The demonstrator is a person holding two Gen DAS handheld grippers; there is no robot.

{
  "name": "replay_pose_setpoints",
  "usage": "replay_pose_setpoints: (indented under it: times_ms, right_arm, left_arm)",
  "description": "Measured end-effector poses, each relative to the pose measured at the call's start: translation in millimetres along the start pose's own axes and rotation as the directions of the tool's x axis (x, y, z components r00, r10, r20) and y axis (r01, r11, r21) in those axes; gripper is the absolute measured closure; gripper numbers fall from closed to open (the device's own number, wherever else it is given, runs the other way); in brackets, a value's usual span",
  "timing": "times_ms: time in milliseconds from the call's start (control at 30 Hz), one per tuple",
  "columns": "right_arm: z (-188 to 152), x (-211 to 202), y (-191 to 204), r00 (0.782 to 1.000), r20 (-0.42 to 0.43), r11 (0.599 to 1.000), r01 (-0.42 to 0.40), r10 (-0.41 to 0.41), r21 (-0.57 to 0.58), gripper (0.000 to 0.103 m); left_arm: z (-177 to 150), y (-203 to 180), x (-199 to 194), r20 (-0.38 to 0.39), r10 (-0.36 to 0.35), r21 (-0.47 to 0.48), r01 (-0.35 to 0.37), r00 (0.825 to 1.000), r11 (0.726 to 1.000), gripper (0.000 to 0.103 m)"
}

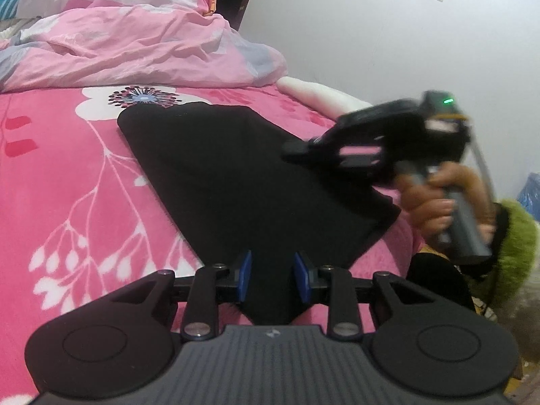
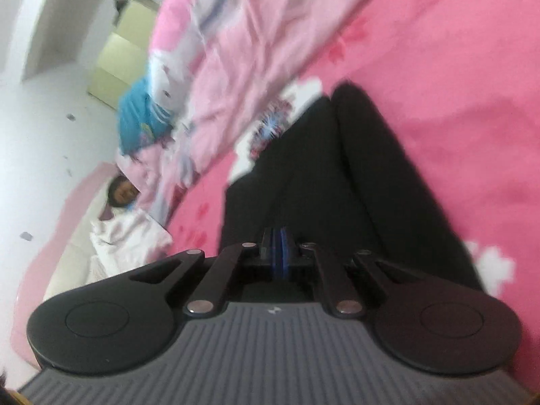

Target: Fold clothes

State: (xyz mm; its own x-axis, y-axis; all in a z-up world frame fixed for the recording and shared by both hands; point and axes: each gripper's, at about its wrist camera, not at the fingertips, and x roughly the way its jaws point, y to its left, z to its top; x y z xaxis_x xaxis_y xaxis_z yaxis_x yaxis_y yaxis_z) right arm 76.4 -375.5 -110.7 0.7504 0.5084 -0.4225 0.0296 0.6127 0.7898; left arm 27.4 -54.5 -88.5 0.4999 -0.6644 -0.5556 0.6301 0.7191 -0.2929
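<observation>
Left gripper (image 1: 272,275): blue-padded jaws apart, straddling the near corner of the flat black fabric garment (image 1: 236,172), which lies in a long smooth panel on the pink floral bedsheet (image 1: 67,175). Right gripper (image 2: 277,248): jaws together, raised over the garment's right side; whether cloth is pinched between them cannot be told. A clean fold, if one follows, probably needs both corners held level and edges matched, clear of the crumpled pale-pink quilt (image 1: 135,33).

Our left gripper (image 1: 272,275) and right gripper (image 2: 279,248) are matte black with blue pads (image 1: 245,271), silver screws (image 1: 197,329) and ribbed grey bodies (image 1: 270,364); we wear a fuzzy green cuff (image 1: 519,236).
</observation>
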Motion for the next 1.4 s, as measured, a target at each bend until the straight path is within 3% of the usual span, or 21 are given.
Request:
replay_pose_setpoints:
  times_ms: [100,200,333,500,633,733,800,933,1000,1067,1133,1200,1300,1400]
  right_arm:
    - [12.0,-19.3,-20.3,0.993,0.092,0.994,0.065,-0.073,0.088,0.103]
    - [18.4,-42.2,-15.9,0.969,0.172,0.982,0.163,-0.178,0.097,0.099]
    - [16.0,-25.1,3.5,0.987,0.14,0.996,0.072,-0.079,0.054,0.099]
    - [11.9,-16.3,-1.1,0.984,0.157,0.995,0.073,-0.083,0.07,0.103]
    - [8.5,-10.8,-4.2,0.982,0.177,0.995,0.057,-0.07,0.079,0.099]
    - [2.3,-13.4,-4.3,0.978,0.208,0.997,-0.034,0.02,0.062,0.099]
    - [-6.2,-9.3,-7.6,0.981,0.181,0.996,-0.075,0.065,0.049,0.099]
    - [-12.8,-3.5,-14.6,0.985,0.163,0.998,-0.066,0.061,0.024,0.103]
    - [-10.1,-3.9,-14.4,0.984,0.165,0.997,-0.073,0.069,0.019,0.103]
    - [-8.0,-2.9,-19.9,0.984,0.161,0.996,-0.082,0.073,0.047,0.103]
    - [-8.1,-4.8,-24.6,0.982,0.171,0.993,-0.095,0.082,0.071,0.103]
    - [-8.2,-6.6,-29.3,0.979,0.181,0.99,-0.109,0.091,0.095,0.103]
    - [-8.2,-8.5,-34.8,0.976,0.192,0.984,-0.13,0.105,0.124,0.103]
    - [-7.6,-7.5,-35.9,0.975,0.193,0.982,-0.137,0.109,0.133,0.103]
  left_arm:
    - [-0.9,3.3,-0.2,0.005,-0.017,-0.005,0.017,1.0,1.0,0.074]
    - [-2.1,7.1,0.4,0.01,-0.036,-0.012,0.036,0.999,0.999,0.073]
    - [1.4,10.6,-0.4,0.007,-0.041,-0.012,0.041,0.999,0.999,0.073]
    - [14.4,12.8,-8.1,0.011,-0.007,0.021,0.007,1.0,1.0,0.073]
    - [56.2,30.6,7.6,0.029,-0.019,0.023,0.019,0.999,1.0,0.069]
    - [88.8,46.0,26.3,0.032,-0.029,0.016,0.028,0.999,0.999,0.069]
    - [106.7,60.4,51.2,0.014,-0.009,0.013,0.008,1.0,1.0,0.071]
    - [131.5,101.3,103.9,-0.051,-0.008,-0.075,0.004,0.999,0.997,0.08]
    - [138.0,124.5,120.8,-0.047,0.022,-0.112,-0.027,0.999,0.993,0.085]
    - [146.2,151.2,130.4,-0.028,0.02,-0.204,-0.025,0.999,0.979,0.1]
    - [154.0,169.3,134.4,-0.001,0.023,-0.286,-0.022,1.0,0.958,0.098]
    - [163.0,175.2,134.8,0.018,0.066,-0.307,-0.057,0.998,0.95,0.091]
    - [178.4,160.8,133.8,0.05,-0.009,-0.274,0.023,0.999,0.961,0.088]
    - [191.8,122.8,148.7,-0.005,-0.131,-0.157,0.129,0.991,0.979,0.085]
